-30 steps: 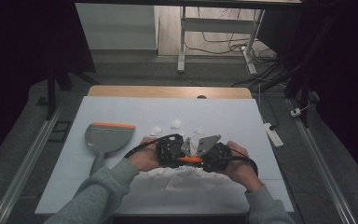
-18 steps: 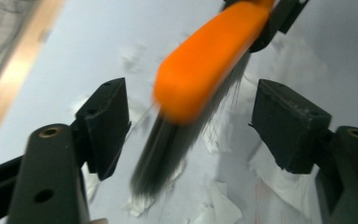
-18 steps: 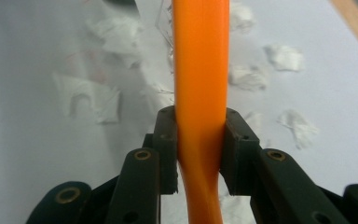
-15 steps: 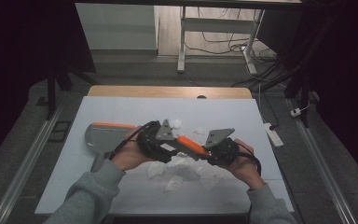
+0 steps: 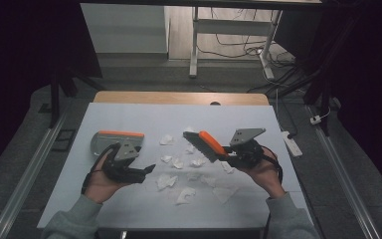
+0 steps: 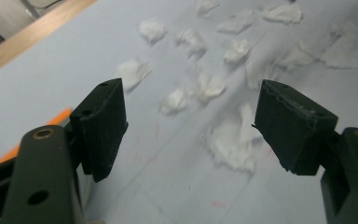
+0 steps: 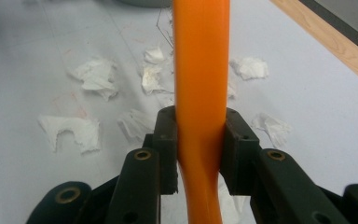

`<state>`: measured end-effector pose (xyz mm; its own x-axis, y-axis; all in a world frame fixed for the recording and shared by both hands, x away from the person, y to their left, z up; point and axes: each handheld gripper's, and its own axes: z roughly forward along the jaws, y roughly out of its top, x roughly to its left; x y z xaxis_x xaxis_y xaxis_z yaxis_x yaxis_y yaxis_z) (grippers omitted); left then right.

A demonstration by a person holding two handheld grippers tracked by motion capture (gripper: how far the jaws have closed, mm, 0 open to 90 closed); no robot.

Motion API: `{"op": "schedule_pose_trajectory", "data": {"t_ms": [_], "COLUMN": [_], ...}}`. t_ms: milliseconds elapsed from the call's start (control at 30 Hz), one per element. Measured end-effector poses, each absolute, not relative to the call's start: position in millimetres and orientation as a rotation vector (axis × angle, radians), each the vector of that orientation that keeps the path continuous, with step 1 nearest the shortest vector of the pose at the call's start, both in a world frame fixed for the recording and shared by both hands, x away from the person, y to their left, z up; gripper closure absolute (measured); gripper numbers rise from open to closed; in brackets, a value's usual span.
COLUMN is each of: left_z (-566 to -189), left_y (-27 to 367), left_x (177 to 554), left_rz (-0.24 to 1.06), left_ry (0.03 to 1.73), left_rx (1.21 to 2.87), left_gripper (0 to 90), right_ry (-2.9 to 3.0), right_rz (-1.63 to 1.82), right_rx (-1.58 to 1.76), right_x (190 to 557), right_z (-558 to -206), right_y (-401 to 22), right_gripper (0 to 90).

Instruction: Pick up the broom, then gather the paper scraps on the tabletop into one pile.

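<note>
A brush (image 5: pixel 204 142) with an orange handle (image 7: pixel 200 56) and dark bristles hangs over the middle of the table, tilted. My right gripper (image 5: pixel 230 153) (image 7: pixel 200 128) is shut on the handle's near end. My left gripper (image 5: pixel 146 171) (image 6: pixel 189 109) hovers low at the left. Its jaws have just been opening and stand wide with nothing between them. Just behind it lies a grey dustpan (image 5: pixel 102 142) with an orange rim. Several torn white paper scraps (image 5: pixel 166 181) (image 6: pixel 228 140) (image 7: pixel 93 74) lie scattered on the white tabletop (image 5: pixel 129 114) between the two grippers.
A wooden strip (image 5: pixel 179 97) runs along the table's far edge. A white power strip (image 5: pixel 291 144) lies off the right side. Metal stand legs (image 5: pixel 194 45) and cables rise beyond the table. Scraps lie close to the front edge too.
My left gripper has let go of the brush, opened wide and moved left toward the dustpan. The right gripper kept the brush and drifted a little right and up.
</note>
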<state>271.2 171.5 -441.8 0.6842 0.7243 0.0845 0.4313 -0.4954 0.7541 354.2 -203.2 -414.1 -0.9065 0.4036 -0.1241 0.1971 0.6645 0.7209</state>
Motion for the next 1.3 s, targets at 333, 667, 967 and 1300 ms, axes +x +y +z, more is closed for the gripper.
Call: {"op": "schedule_pose_trajectory", "data": {"t_ms": [333,667,967,1300], "left_z": [-475,-491,-491,-494], "left_y": [209,223,221,228], "left_x": [246,252,253,254], "left_rz": [0.513,0.492,0.505,0.493], "left_ry": [1.001,1.081,1.074,1.073], "left_rx": [2.092,2.060,2.068,2.065], "left_gripper": [25.4,24.9,23.6,23.6], "right_ry": [2.544,2.503,2.469,2.427], "right_rz": [1.138,1.063,1.032,0.958], "right_rx": [0.608,0.710,0.778,0.927], "right_x": [362,367,368,376], "right_z": [-412,-417,-416,-414], "right_y": [-216,-228,-240,-258], "right_gripper": [70.7,70.7,70.7,70.7]}}
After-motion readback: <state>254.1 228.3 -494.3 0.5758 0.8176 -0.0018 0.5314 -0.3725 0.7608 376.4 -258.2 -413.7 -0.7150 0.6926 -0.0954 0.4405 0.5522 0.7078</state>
